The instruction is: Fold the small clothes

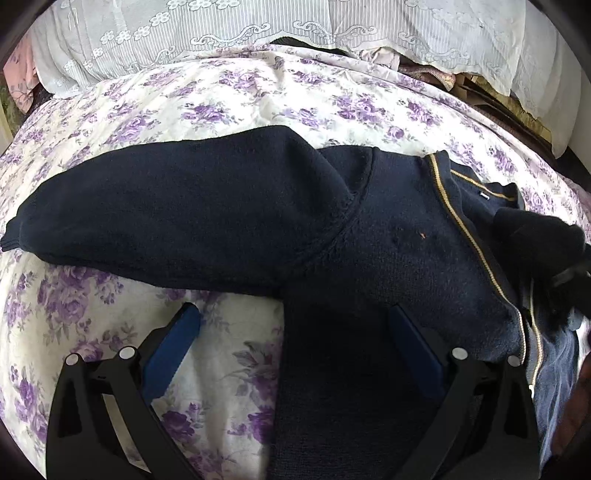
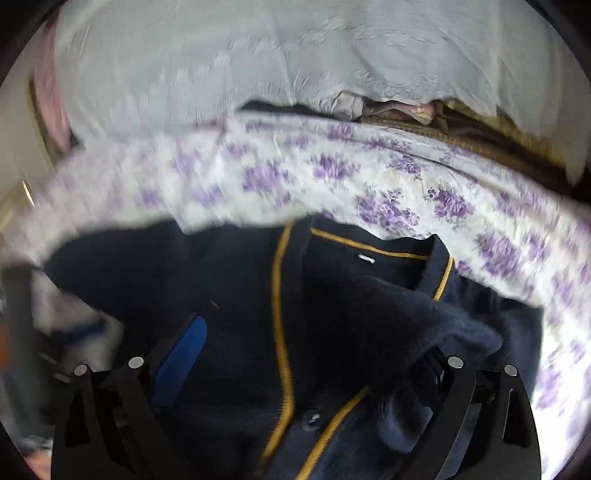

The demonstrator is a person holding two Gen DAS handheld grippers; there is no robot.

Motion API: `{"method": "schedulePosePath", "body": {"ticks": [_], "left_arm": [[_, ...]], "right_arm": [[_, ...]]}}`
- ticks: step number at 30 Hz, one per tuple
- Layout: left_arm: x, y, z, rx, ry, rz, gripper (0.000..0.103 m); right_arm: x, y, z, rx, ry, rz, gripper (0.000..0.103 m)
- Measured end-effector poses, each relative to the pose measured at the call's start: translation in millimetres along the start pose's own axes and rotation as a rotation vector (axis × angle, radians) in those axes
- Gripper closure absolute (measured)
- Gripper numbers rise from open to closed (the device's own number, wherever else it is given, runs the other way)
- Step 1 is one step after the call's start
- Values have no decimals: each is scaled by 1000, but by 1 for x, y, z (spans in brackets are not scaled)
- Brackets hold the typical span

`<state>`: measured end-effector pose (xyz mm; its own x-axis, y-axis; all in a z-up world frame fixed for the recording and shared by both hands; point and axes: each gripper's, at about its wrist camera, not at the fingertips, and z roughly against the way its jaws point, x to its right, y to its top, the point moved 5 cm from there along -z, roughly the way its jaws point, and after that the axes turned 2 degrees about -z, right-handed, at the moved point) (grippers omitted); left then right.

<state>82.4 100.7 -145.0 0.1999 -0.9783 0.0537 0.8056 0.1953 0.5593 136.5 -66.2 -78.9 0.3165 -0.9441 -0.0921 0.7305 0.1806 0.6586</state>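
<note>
A navy knit cardigan (image 1: 388,240) with yellow trim lies on the floral bed sheet (image 1: 258,103). One sleeve (image 1: 166,214) stretches out flat to the left. My left gripper (image 1: 295,325) is open just above the cardigan's near edge, with one blue pad (image 1: 177,343) over the sheet and the other over the knit. In the right wrist view the cardigan's neckline (image 2: 369,254) and a button (image 2: 312,421) show. My right gripper (image 2: 306,354) hangs open over the front. The other sleeve (image 2: 424,325) lies bunched across its right finger, hiding that pad.
A white lace cloth (image 1: 221,33) covers the back of the bed. Below its hem at the back right sits a pile of brownish folded fabrics (image 1: 480,85). The right wrist view is blurred on the left.
</note>
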Motion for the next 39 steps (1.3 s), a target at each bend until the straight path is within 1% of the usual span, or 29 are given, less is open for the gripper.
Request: {"method": "schedulePosePath", "body": {"ticks": [1, 3, 4, 6, 7, 8, 9, 12, 13, 14, 15, 17, 19, 20, 21, 22, 23, 24, 26, 28, 29, 30, 32, 33, 34, 36, 38, 39], "left_arm": [[0, 0, 0, 1, 2, -1, 4], [1, 0, 0, 3, 7, -5, 4], [1, 0, 1, 5, 7, -5, 4], [1, 1, 1, 8, 6, -5, 4], [0, 0, 1, 8, 6, -4, 4], [0, 0, 1, 8, 5, -3, 4], [0, 0, 1, 8, 7, -3, 4], [0, -1, 2, 9, 10, -4, 4], [0, -1, 2, 9, 10, -3, 4], [0, -1, 2, 10, 10, -3, 4], [0, -1, 2, 10, 10, -4, 4], [0, -1, 2, 10, 11, -3, 4], [0, -1, 5, 16, 19, -7, 4], [2, -1, 9, 25, 30, -19, 4], [5, -1, 14, 37, 38, -38, 4], [10, 0, 19, 53, 41, -62, 4], [20, 0, 29, 80, 40, -105, 4], [31, 0, 37, 104, 34, -140, 4], [54, 2, 49, 144, 17, -188, 4], [89, 7, 58, 163, -1, -256, 4], [114, 13, 62, 171, 3, -306, 4], [131, 17, 63, 180, 19, -340, 4], [170, 27, 61, 193, 83, -421, 4], [192, 31, 52, 181, 115, -467, 4], [205, 33, 44, 172, 144, -489, 4], [223, 37, 25, 155, 213, -510, 4], [226, 38, 15, 152, 224, -511, 4], [223, 39, 13, 166, 224, -498, 4]], "right_arm": [[1, 3, 3, -1, 10, -16, 4], [-2, 7, 1, -35, 73, -18, 4], [0, 7, 0, -52, 107, -40, 4], [18, 2, 0, -60, 102, -132, 4], [28, -3, 2, -58, 123, -179, 4], [41, -12, 5, -52, 175, -252, 4], [54, -21, 9, -43, 211, -321, 4], [84, -42, 24, 8, 298, -453, 4], [90, -46, 27, 21, 310, -475, 4], [102, -50, 32, 54, 320, -516, 4], [112, -51, 37, 89, 317, -556, 4], [127, -52, 41, 121, 313, -627, 6], [132, -51, 49, 148, 333, -656, 7], [133, -49, 55, 164, 331, -646, 7], [134, -46, 64, 189, 306, -622, 7], [138, -44, 70, 210, 273, -599, 7], [144, -42, 78, 234, 219, -560, 6], [149, -42, 82, 240, 189, -538, 6], [168, -46, 84, 224, 161, -537, 6], [187, -51, 75, 185, 169, -585, 6], [195, -53, 73, 184, 164, -602, 6], [202, -56, 72, 188, 143, -613, 6], [212, -62, 67, 189, 84, -598, 6], [215, -65, 63, 186, 63, -589, 6], [218, -68, 59, 180, 40, -583, 7], [222, -74, 50, 172, -19, -547, 6], [227, -75, 45, 163, -42, -539, 6], [229, -75, 44, 158, -27, -551, 6]]}}
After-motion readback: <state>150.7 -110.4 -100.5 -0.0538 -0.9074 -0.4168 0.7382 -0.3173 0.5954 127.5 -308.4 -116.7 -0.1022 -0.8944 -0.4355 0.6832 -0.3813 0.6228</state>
